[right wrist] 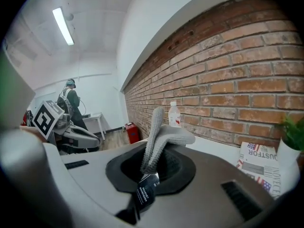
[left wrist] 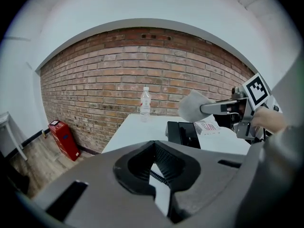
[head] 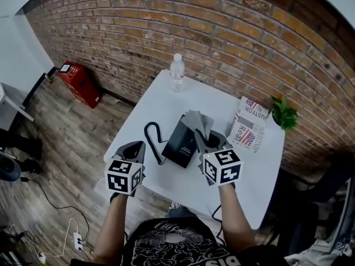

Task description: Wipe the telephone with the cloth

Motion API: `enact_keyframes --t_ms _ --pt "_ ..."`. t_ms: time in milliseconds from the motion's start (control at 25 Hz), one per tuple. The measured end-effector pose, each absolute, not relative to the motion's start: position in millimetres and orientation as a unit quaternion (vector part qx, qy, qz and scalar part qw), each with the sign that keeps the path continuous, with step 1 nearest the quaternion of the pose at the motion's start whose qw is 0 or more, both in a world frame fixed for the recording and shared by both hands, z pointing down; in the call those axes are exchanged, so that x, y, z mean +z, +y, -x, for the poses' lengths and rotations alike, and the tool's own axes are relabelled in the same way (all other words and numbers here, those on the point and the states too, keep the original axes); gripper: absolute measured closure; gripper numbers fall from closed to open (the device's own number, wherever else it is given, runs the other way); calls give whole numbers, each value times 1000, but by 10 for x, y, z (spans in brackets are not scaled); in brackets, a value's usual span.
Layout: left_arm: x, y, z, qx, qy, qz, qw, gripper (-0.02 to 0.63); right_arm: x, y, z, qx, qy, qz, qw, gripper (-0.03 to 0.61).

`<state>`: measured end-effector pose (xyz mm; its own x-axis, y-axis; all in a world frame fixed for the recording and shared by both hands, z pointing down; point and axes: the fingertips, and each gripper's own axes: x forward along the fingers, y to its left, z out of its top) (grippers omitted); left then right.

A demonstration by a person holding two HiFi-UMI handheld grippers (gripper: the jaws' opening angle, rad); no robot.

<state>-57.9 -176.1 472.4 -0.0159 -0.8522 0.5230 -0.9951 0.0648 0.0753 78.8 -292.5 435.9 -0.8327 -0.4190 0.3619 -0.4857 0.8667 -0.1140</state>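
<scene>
A black telephone (head: 182, 143) lies on the white table (head: 166, 98), its coiled cord (head: 153, 140) trailing to its left. My right gripper (head: 204, 136) is shut on a grey knitted cloth (head: 198, 122), which hangs just over the phone's far right part. In the right gripper view the cloth (right wrist: 164, 136) sticks up out of the shut jaws (right wrist: 154, 152), a black label dangling below. My left gripper (head: 136, 147) hovers left of the cord, shut and holding nothing. From the left gripper (left wrist: 153, 144) I see the telephone (left wrist: 185, 133) and cloth (left wrist: 192, 107) ahead to the right.
A clear water bottle (head: 177, 71) stands at the table's far edge. A printed newspaper (head: 249, 123) and a small green plant (head: 284, 112) sit at the right. A red box (head: 80, 83) lies on the wooden floor by the brick wall. A person (right wrist: 71, 103) stands far back.
</scene>
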Motion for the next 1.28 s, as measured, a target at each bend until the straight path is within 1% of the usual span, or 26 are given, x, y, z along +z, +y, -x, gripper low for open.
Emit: enact_keyframes --t_ms 280,480,800,1280 --pt "4838 -1891 655 166 -688 -667 231 607 4547 -3122 -668 121 -945 -253 169 566" --pt "4918 -1962 762 161 -670 -686 234 607 4561 -3273 -557 94 -935 -293 175 566" --pt "4962 -2072 1023 165 -618 -734 230 607 4781 -3402 -344 64 -908 -354 215 566" --pt "5013 -2185 1293 165 -551 -787 223 607 5170 -3279 -164 97 -872 -403 261 566"
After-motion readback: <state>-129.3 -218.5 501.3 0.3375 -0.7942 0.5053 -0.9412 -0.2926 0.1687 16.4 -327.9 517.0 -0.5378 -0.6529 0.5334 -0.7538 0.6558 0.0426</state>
